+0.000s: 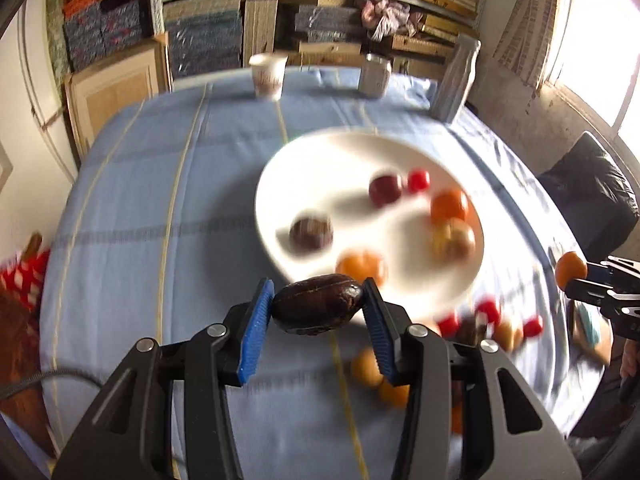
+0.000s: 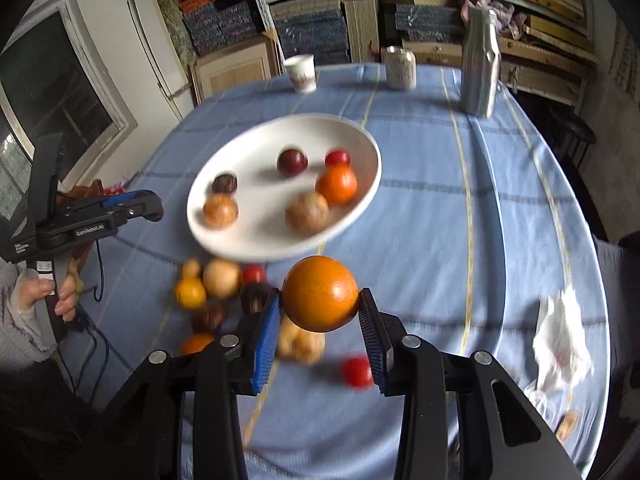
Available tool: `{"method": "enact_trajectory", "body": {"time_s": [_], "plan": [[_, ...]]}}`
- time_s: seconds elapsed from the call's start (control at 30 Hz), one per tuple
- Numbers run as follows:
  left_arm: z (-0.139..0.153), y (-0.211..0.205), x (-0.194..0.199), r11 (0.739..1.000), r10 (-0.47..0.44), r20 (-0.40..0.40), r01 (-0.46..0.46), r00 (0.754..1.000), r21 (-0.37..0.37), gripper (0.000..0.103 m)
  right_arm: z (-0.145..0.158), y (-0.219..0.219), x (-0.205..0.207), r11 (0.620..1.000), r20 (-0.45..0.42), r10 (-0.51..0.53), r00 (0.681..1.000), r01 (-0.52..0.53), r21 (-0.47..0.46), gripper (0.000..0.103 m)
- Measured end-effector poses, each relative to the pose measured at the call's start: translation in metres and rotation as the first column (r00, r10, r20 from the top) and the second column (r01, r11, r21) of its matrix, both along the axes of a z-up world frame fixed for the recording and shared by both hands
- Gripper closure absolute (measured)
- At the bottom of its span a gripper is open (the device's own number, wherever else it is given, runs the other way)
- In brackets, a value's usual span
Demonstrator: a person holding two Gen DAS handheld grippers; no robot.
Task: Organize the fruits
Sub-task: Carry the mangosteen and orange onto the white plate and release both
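Observation:
My left gripper is shut on a dark brown oval fruit and holds it above the table, just short of the white plate. My right gripper is shut on an orange held above the table near the plate's front edge. The plate holds several fruits: oranges, dark plums, a red tomato, a tan fruit. A loose pile of fruits lies on the blue cloth in front of the plate. The right gripper with its orange shows at the right edge of the left wrist view.
A paper cup, a white mug and a metal bottle stand at the table's far edge. Crumpled white paper lies at the right. Shelves of boxes stand behind the table. The left gripper is at the left in the right wrist view.

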State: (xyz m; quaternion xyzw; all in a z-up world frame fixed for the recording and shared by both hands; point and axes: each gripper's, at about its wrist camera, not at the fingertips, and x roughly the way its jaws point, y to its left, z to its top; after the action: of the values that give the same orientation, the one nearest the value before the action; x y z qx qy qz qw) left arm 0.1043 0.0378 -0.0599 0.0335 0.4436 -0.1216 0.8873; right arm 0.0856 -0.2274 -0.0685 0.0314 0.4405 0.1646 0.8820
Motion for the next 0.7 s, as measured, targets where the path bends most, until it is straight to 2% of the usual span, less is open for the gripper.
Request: {"method": "enact_trajectory", "body": {"time_s": [0.13, 0.4, 0.7], "plan": [[0.007, -0.015, 0.042, 1.0, -0.01, 0.031, 0.01, 0.999, 0.019, 0.058, 0.008, 0.017, 0.041, 0.999, 0.026, 0.049, 0.998, -0.049, 0.011, 0.064], [-0.02, -0.032, 0.118, 1.0, -0.008, -0.03, 0.009, 1.0, 0.022, 0.058, -0.016, 0.081, 0.103, 0.979, -0.01, 0.201, 0.98, -0.201, 0.018, 0.064], [-0.058, -0.037, 0.153, 1.0, 0.0, -0.104, 0.002, 0.995, 0.016, 0.058, -0.052, 0.109, 0.131, 0.966, -0.088, 0.259, 0.962, -0.258, 0.016, 0.063]]}}
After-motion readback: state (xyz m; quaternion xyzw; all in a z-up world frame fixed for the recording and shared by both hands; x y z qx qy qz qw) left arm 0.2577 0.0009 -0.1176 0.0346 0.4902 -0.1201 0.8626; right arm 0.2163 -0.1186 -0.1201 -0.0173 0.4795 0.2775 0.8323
